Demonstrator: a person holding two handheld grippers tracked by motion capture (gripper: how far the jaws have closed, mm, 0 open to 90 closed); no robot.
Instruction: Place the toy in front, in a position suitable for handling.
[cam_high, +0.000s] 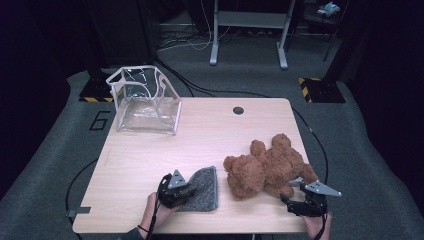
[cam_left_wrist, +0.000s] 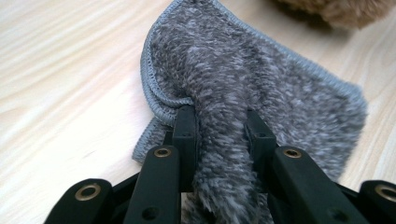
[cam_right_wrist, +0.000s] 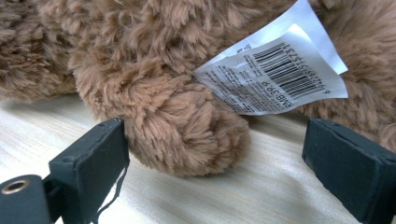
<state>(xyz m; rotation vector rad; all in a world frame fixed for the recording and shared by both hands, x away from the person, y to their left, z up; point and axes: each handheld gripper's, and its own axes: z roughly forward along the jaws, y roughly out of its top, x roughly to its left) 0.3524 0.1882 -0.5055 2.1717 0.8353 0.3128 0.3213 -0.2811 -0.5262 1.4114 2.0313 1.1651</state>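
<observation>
The left tool (cam_high: 179, 189) is clamped on a raised fold of the grey cloth (cam_left_wrist: 261, 88), which lies on the wooden counter (cam_high: 200, 135) near its front edge. The right tool (cam_right_wrist: 215, 154) has its jaws apart on either side of a paw of the brown teddy bear (cam_high: 267, 167); a barcode tag (cam_right_wrist: 275, 77) hangs beside that paw. A clear plastic bag (cam_high: 145, 102) stands at the counter's far left corner.

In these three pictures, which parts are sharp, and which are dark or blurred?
High view: the table is lit and the floor around it is dark. Left gripper view: the grey cloth is sharp near the jaws and the far brown fur is soft. Right gripper view: the teddy bear and its barcode label are sharp.
</observation>
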